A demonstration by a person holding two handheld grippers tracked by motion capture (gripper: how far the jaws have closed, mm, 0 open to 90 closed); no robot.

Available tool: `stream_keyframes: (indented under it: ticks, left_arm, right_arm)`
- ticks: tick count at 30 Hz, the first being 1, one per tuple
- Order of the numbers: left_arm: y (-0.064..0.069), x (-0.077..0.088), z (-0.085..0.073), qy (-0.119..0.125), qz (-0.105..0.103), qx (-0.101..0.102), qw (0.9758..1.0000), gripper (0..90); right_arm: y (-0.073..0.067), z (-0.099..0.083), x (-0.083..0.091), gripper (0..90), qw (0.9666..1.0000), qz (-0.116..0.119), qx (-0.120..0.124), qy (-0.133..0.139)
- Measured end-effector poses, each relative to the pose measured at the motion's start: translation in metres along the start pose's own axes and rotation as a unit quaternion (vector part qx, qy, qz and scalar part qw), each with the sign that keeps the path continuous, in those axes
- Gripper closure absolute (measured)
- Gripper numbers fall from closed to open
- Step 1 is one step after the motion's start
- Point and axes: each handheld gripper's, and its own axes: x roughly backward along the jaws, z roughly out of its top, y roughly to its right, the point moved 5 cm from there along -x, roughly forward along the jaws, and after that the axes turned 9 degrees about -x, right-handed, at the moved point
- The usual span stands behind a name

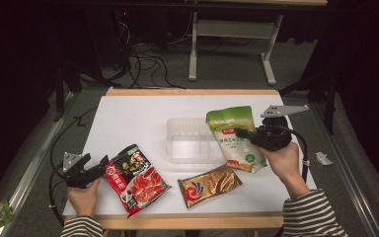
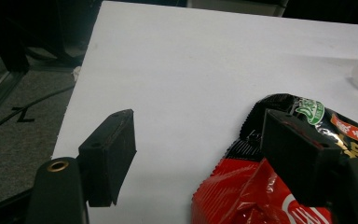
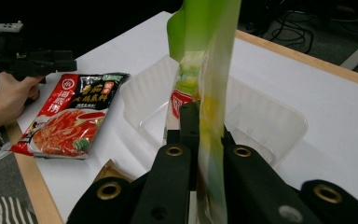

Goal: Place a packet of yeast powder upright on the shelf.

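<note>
A white-topped table with a pale wooden edge [image 1: 128, 106] carries everything here. Near its middle sits a clear, shallow plastic tray [image 1: 187, 140], and the green-and-white plastic pouch [image 1: 234, 138] hangs partly over that tray's right side, lifted off the tabletop. The right gripper [image 1: 241, 132] has the pouch pinched by its edge — in the right gripper view the two black jaws stand clamped tight on the thin film, with the pouch [image 3: 205, 93] rising upright in front of the tray [image 3: 270, 116]. On the near left lies a flat red-and-black printed sachet [image 1: 134, 178], and just right of it, well apart from the tray, a smaller gold foil sachet [image 1: 209, 185]. The left gripper [image 1: 96, 165] rests at the table's near left corner with its jaws spread wide — nothing is gripped, though one jaw hovers over the red-and-black sachet's [image 2: 270, 186] top edge and the other over bare table [image 2: 191, 70].
</note>
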Motion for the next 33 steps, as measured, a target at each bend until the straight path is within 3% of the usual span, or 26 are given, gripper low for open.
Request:
stream_keyframes:
  ticks: [15,25,33]
  left_arm:
    - [0.000,0.000,0.000,-0.002,-0.002,0.000,1.0000,26.7]
    - [0.000,0.000,0.000,-0.003,-0.003,0.000,1.0000,26.7]
    - [0.000,0.000,0.000,-0.002,-0.004,0.001,1.0000,26.7]
  right_arm:
    - [0.005,0.018,-0.024,90.0,0.9996,-0.012,-0.023,0.012]
    - [0.018,0.030,-0.049,90.0,0.9978,-0.037,-0.052,0.020]
    - [0.026,0.038,-0.069,90.0,0.9962,-0.059,-0.059,0.023]
